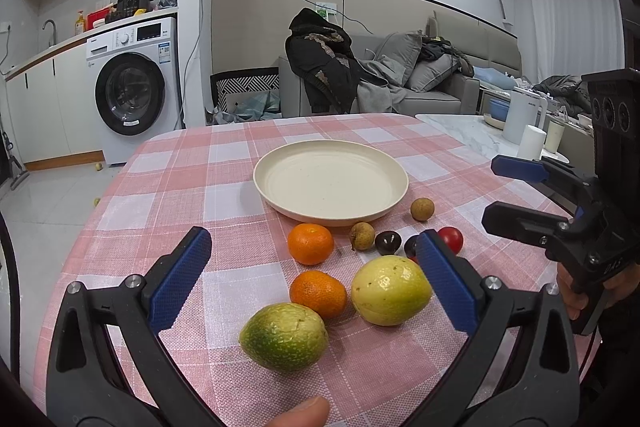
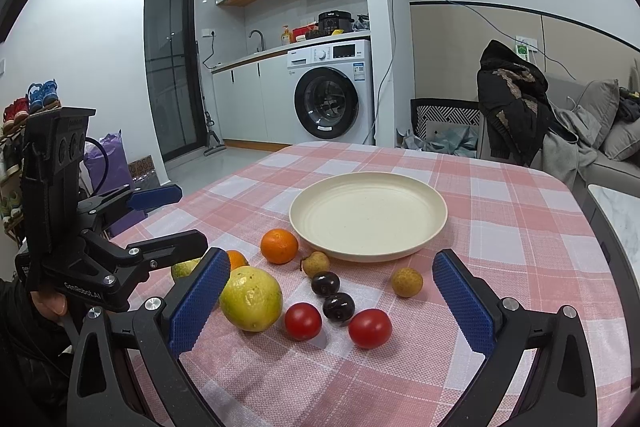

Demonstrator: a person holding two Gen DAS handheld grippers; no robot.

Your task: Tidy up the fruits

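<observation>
An empty cream plate [image 1: 280, 183] [image 2: 320, 227] sits mid-table on the pink checked cloth. In front of it lie two oranges [image 1: 310, 243] [image 1: 318, 294], a yellow fruit [image 1: 390, 290] [image 2: 251, 298], a green-yellow fruit [image 1: 284, 336], two longans [image 1: 362, 235] [image 1: 422, 209], two dark cherries [image 2: 325, 283] [image 2: 338, 306] and two red tomatoes [image 2: 303, 320] [image 2: 369, 327]. My left gripper [image 1: 316, 247] is open above the near fruits, holding nothing. My right gripper [image 2: 330, 269] is open over the cherries and tomatoes, also empty.
A washing machine [image 1: 132, 91] and kitchen counter stand beyond the table's left side. A sofa with clothes [image 1: 360, 75] is behind. A marble side table with a white kettle [image 1: 520, 115] and cups is at the right. A thumb [image 1: 304, 415] shows at the bottom.
</observation>
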